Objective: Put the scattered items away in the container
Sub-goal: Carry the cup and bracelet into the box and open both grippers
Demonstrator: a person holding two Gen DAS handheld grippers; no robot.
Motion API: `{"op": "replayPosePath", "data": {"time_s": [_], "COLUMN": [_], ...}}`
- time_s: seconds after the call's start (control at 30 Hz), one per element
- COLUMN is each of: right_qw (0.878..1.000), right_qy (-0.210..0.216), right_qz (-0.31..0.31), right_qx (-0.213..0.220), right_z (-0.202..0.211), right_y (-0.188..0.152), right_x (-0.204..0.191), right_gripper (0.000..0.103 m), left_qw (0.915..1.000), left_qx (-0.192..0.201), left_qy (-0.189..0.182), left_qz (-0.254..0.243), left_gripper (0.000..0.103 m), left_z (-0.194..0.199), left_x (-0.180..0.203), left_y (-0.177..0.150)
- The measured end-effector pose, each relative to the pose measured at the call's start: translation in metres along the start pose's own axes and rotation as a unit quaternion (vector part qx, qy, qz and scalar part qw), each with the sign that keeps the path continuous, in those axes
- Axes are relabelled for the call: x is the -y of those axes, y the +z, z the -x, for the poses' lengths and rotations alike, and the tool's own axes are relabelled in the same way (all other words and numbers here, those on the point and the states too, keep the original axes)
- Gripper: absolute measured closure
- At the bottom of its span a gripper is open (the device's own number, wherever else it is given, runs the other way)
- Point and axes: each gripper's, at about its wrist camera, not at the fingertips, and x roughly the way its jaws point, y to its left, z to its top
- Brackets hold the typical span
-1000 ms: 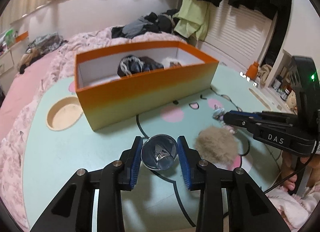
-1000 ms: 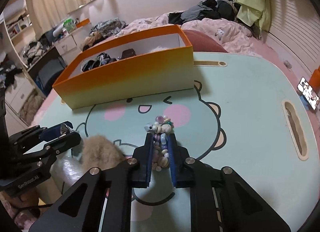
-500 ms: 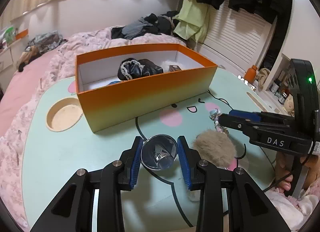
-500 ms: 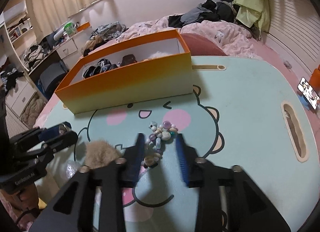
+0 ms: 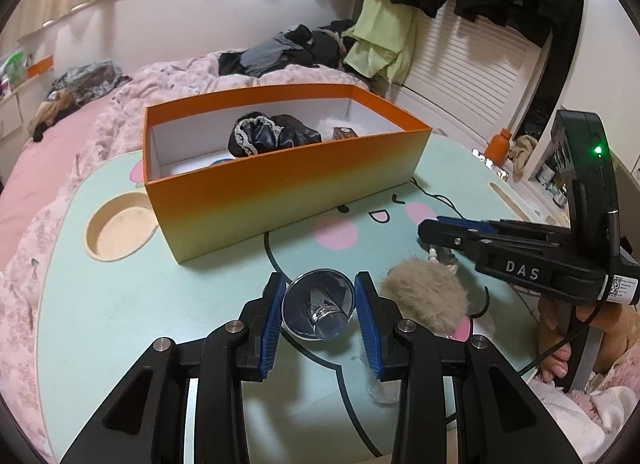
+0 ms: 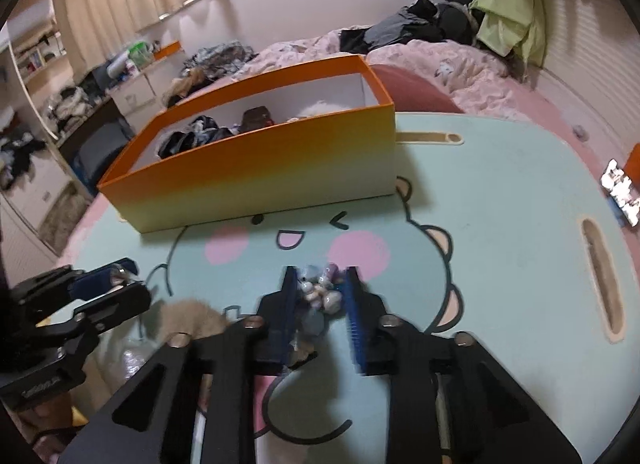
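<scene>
My left gripper [image 5: 320,279] is shut on a clear glass cup [image 5: 318,304], whose mouth faces the orange box [image 5: 280,192]. It hovers over the mint cartoon table [image 5: 120,304]. To its right lies a beige fur pompom [image 5: 424,292]. My right gripper [image 6: 320,276] has its jaws closing around a bunch of pastel beads [image 6: 322,296] on the table; the beads lie between the blue pads with a sliver of gap on each side. The same gripper [image 5: 428,230] shows side-on in the left wrist view. The box [image 6: 260,168] holds dark lacy cloth and small items.
A round cup recess [image 5: 118,230] sits left of the box. A long slot [image 6: 600,276] and a phone [image 6: 620,188] are at the table's right side. Crumpled clear plastic [image 5: 380,388] lies by the left gripper. A pink bed with clothes surrounds the table.
The right gripper let go of the string of beads, spread its jaws wide, then began narrowing around the bunched beads. The left gripper keeps the glass in place.
</scene>
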Motion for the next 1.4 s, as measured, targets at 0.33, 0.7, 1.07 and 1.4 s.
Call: {"op": "replayPosePath", "data": {"time_s": [0.33,0.7,1.07,1.4], "right_qw": [0.997,0.989,0.977,0.979], "right_qy": [0.065,0.093,0.090,0.092], "right_qz": [-0.030,-0.027,-0.054,-0.048], "right_qx": [0.042,0.113,0.183,0.173], "right_z": [0.015,0.029,-0.004,-0.015], "right_y": [0.009,0.064,0.095,0.082], "right_x": [0.004,-0.014,-0.014,-0.013], "right_gripper": [0.086,0.086,0.086,0.083], "left_qw": [0.9989,0.9935,0.9880,0.9875], "left_qx": [0.043,0.091,0.112,0.100], "left_qy": [-0.003,-0.006,0.005,0.003], "left_qz": [0.016,0.069,0.107,0.122], "left_gripper": [0.069,0.069,0.069,0.066], "left_z": [0.009,0.001,-0.026,-0.037], "left_x": [-0.005,-0.024,-0.047,-0.054], "left_y": [0.029,0.089,0.099,0.090]}}
